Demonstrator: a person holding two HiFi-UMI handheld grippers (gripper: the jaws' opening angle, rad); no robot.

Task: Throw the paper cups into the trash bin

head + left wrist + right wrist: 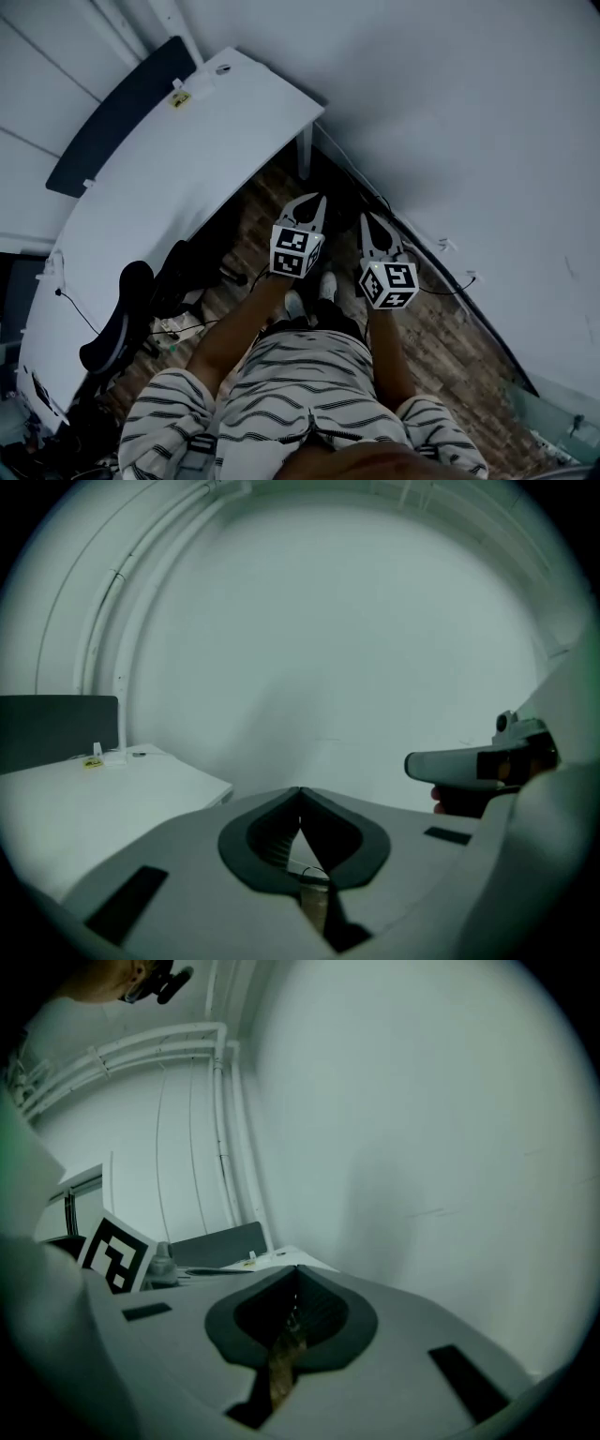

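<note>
No paper cup and no trash bin shows in any view. In the head view both grippers are held side by side over the wooden floor (pixel 450 342), pointing toward the white wall (pixel 450 112). My left gripper (pixel 315 199) has its jaws closed tip to tip with nothing in them, and its own view shows the same (pixel 300 791). My right gripper (pixel 367 219) is just to its right, also shut and empty (pixel 297 1269). Each gripper view looks at bare wall. The right gripper's body (pixel 469 764) shows at the right of the left gripper view.
A white desk (pixel 169 178) with a dark partition panel (pixel 122 112) runs along the left, its leg (pixel 305 155) close to the wall. A black office chair (pixel 122 319) and cables sit beside the desk. The person's striped clothing fills the bottom.
</note>
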